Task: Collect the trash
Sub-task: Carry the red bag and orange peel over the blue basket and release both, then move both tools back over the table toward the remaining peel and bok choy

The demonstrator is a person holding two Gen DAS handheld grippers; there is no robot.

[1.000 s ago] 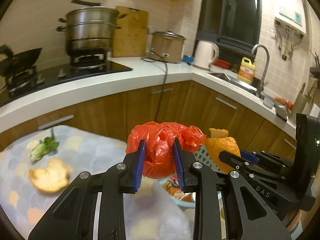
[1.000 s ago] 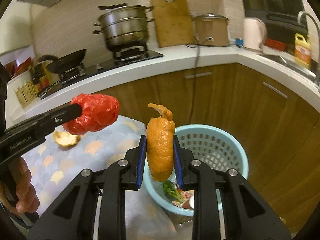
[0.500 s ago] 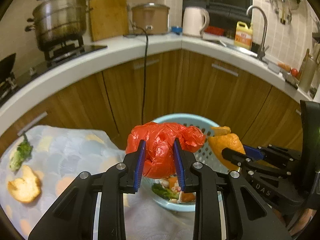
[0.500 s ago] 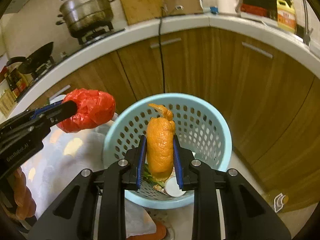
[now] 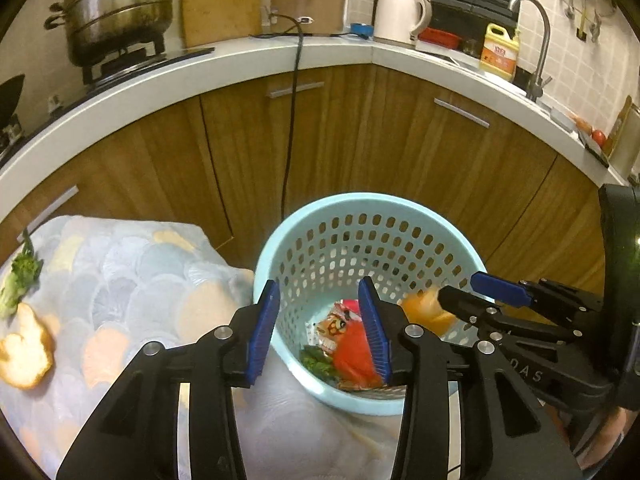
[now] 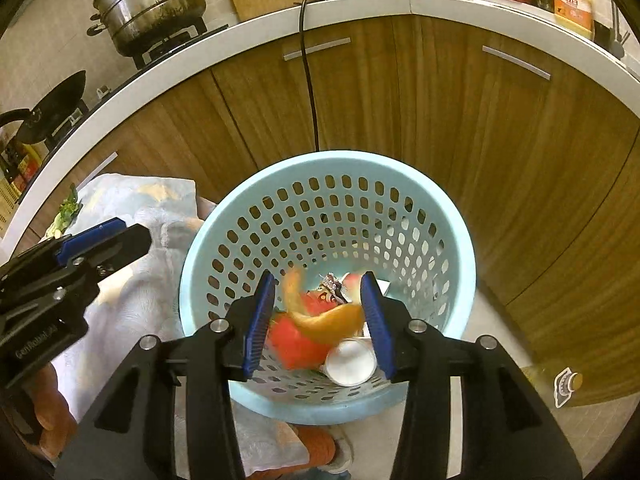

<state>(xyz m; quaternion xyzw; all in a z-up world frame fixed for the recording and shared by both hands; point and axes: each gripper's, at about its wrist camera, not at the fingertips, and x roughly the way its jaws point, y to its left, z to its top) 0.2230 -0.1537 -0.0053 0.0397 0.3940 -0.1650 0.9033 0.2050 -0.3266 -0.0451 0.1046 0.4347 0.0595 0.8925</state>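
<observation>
Both the left gripper (image 5: pixel 320 320) and right gripper (image 6: pixel 318 312) have just been opening; jaws are standing apart, gripping nothing. The crumpled red bag (image 6: pixel 294 342) and curled, blurred orange peel (image 6: pixel 320 314) are lying below them inside the perforated blue plastic basket (image 6: pixel 320 168).

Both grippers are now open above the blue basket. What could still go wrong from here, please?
1. The orange peel is blurred, in mid-fall under the right gripper; it looks inside the basket, but could bounce off the cup.
2. The left gripper has just opened over the basket's near edge by the cloth; its red bag seems inside.
3. A peel piece and greens remain on the cloth.
</observation>
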